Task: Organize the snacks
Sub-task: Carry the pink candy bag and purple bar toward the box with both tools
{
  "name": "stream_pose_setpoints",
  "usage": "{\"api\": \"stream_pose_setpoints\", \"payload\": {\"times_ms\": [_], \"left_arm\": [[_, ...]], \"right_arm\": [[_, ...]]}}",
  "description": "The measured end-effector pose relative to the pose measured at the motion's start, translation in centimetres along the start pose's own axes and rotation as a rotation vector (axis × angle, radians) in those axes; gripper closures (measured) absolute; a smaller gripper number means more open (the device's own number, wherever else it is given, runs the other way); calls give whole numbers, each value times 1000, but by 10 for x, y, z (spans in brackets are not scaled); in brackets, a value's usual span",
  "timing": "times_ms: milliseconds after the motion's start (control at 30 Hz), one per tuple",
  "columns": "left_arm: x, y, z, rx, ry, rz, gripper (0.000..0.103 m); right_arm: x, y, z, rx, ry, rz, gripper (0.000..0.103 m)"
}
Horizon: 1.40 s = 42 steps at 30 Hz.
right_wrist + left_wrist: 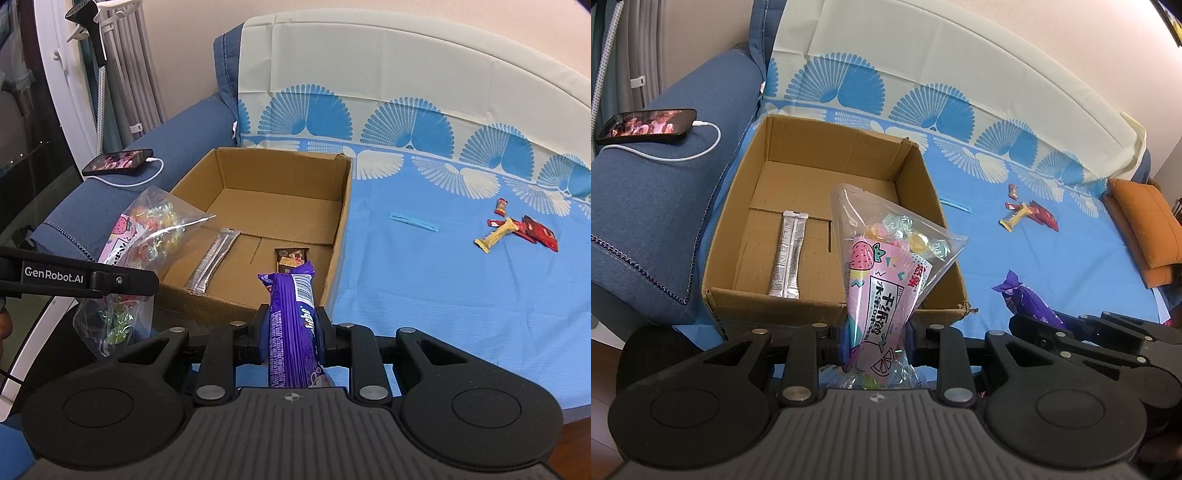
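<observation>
An open cardboard box [798,147] [343,206] stands on the blue sheet. In it lie silver sachets [786,254] [212,260] and a small dark snack bar [291,258]. My left gripper [877,343] is shut on a clear candy bag with a pink label [882,280] [147,229], held upright over the box's near wall. My right gripper [293,332] is shut on a purple snack pack [291,325] [1030,299], just before the box's near right corner.
Red and yellow wrapped snacks [1030,214] [517,230] and a thin blue strip [413,221] lie on the sheet to the right. A phone on a cable [646,125] [118,162] rests on the blue armrest at left. An orange cushion [1148,229] is at far right.
</observation>
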<state>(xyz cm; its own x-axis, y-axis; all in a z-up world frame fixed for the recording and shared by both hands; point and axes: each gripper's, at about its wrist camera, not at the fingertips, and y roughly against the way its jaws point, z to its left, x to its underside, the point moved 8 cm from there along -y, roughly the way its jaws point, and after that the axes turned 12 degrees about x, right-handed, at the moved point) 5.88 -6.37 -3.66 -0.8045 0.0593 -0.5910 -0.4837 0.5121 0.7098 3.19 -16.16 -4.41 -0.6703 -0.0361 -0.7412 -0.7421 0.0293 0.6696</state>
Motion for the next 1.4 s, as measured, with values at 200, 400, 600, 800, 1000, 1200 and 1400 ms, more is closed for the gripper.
{"api": "stream_pose_setpoints", "payload": {"times_ms": [200,400,600,800,1000,1200,1400], "left_arm": [[-1,-1,1,1,5,0,73],[-4,-3,3,3,16,-6,73],[-9,-4,9,3,30,-15,73],[-20,-5,17,0,47,-37,73],[-36,-11,28,-1,56,-54,73],[-55,-22,40,-3,61,-69,73],[-72,-39,49,-14,65,-70,73]], "right_arm": [[1,-2,2,3,6,6,77],[-1,-5,3,10,10,7,77],[-2,-9,4,22,16,9,77],[-15,-17,6,34,24,-2,77],[-33,-27,15,27,23,-22,77],[-52,-44,28,15,36,-30,77],[-65,-66,38,8,38,-19,77]]}}
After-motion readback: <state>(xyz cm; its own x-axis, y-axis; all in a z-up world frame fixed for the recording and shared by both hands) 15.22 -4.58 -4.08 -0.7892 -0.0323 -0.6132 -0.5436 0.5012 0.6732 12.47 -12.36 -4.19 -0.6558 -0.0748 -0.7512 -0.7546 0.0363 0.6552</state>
